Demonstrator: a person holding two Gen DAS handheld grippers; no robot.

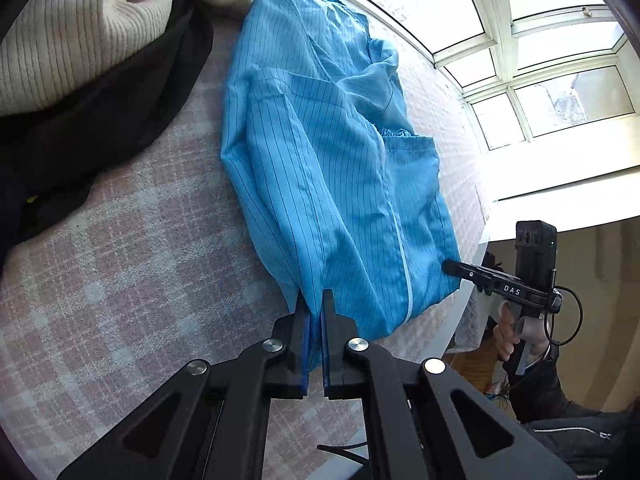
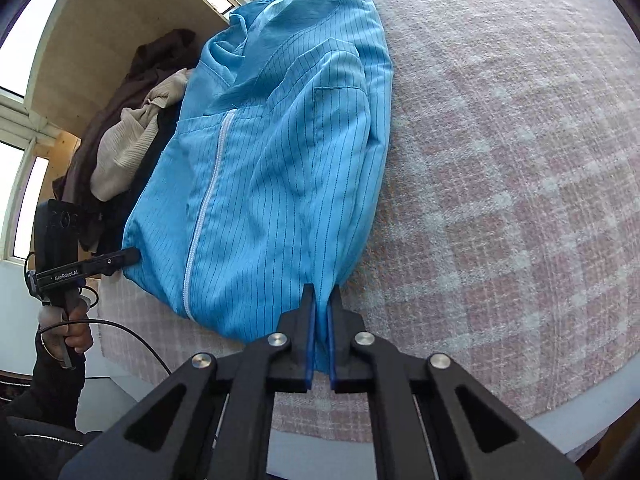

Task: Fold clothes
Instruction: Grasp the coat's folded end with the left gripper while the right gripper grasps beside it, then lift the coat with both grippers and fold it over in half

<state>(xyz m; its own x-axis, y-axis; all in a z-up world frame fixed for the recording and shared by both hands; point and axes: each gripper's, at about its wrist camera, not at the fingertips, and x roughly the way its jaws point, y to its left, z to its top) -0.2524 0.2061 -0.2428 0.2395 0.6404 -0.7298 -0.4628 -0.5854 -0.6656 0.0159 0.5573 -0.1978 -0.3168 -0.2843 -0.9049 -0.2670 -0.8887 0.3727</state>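
Blue pinstriped cloth, a zip-front jacket (image 1: 320, 152), lies lengthwise on the bench (image 1: 132, 248) with its pink checked cover, sleeves already folded in over the body. The left tongs (image 1: 316, 300) pinch one corner of the near hem; the right tongs (image 2: 323, 294) pinch the other (a matched hold, likely so the hem rises evenly for a fold toward the collar). Beige and dark clothes (image 1: 80, 40) wait heaped beside it.

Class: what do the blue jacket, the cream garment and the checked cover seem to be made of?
Blue jacket: thin, smooth woven cloth, likely synthetic; slight sheen, fine dark stripes.
Cream garment: ribbed knit, matte; raised ribs show.
Checked cover: soft woven fabric, perhaps fleecy; fuzzy pink-and-white surface.
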